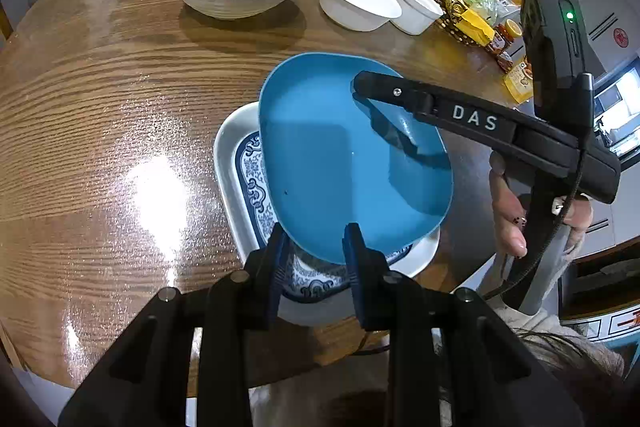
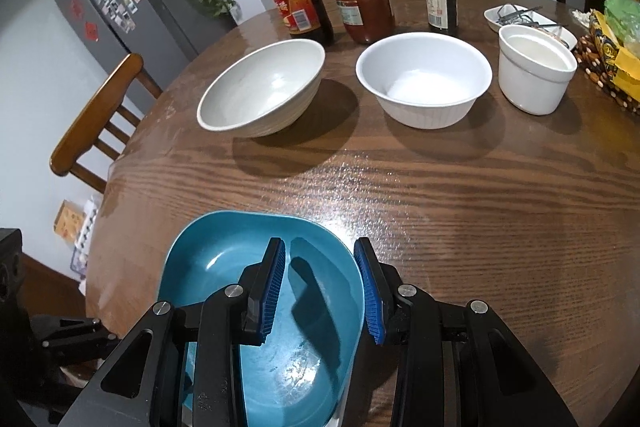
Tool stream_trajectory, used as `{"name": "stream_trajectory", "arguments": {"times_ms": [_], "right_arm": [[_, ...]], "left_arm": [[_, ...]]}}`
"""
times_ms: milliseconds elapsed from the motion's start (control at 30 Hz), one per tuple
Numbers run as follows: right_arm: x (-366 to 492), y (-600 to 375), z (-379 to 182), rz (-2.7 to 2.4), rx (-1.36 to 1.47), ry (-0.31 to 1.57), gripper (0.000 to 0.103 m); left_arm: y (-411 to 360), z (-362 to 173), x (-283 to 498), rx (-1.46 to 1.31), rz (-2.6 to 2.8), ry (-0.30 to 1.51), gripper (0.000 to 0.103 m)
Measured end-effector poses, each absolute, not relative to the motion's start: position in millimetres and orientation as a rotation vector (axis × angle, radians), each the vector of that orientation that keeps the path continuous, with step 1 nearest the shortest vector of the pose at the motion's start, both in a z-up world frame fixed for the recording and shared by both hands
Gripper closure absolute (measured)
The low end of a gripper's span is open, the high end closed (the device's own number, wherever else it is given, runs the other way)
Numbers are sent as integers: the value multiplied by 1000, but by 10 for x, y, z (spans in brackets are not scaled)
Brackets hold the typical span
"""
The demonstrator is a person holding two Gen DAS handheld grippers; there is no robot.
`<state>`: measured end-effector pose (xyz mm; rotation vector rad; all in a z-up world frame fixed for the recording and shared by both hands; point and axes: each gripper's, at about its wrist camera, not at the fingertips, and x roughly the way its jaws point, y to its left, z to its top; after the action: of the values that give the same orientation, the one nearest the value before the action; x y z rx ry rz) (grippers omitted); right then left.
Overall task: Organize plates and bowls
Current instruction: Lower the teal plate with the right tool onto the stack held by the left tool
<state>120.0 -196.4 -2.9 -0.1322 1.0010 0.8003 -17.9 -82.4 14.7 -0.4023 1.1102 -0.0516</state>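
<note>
The blue-and-white patterned plate (image 1: 256, 187) is mostly hidden under the blue plate (image 1: 344, 163), so I only get its left edge and near corner. I can't tell whether the blue plate rests flat on it or sits tilted. Across the wooden table (image 1: 100, 107), the wide grey bowl (image 2: 262, 91), the white ribbed bowl (image 2: 424, 79) and the white ramekin (image 2: 536, 67) all look empty. The small dish (image 2: 520, 17) behind them holds dark metal pieces I can't make out. My right gripper (image 2: 323, 291) has its fingers apart, straddling the blue plate's right rim, one pad inside, one outside, not pinching. My left gripper (image 1: 316, 259) is parted too, at the plate's near edge; contact is unclear.
</note>
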Motion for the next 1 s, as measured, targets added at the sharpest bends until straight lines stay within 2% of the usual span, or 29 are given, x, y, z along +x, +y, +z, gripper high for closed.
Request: {"name": "stream_trajectory", "arguments": {"times_ms": [667, 867, 900, 1000], "right_arm": [[1014, -1885, -56, 770, -208, 983, 64], [982, -1877, -54, 769, -225, 980, 64], [979, -1873, -53, 770, -229, 980, 63], [968, -1862, -43, 781, -232, 985, 51]], "left_arm": [[-825, 127, -328, -432, -76, 1139, 74], [-833, 155, -360, -429, -83, 1137, 70], [-834, 163, -364, -430, -86, 1134, 68], [-832, 188, -371, -428, -90, 1126, 63]]}}
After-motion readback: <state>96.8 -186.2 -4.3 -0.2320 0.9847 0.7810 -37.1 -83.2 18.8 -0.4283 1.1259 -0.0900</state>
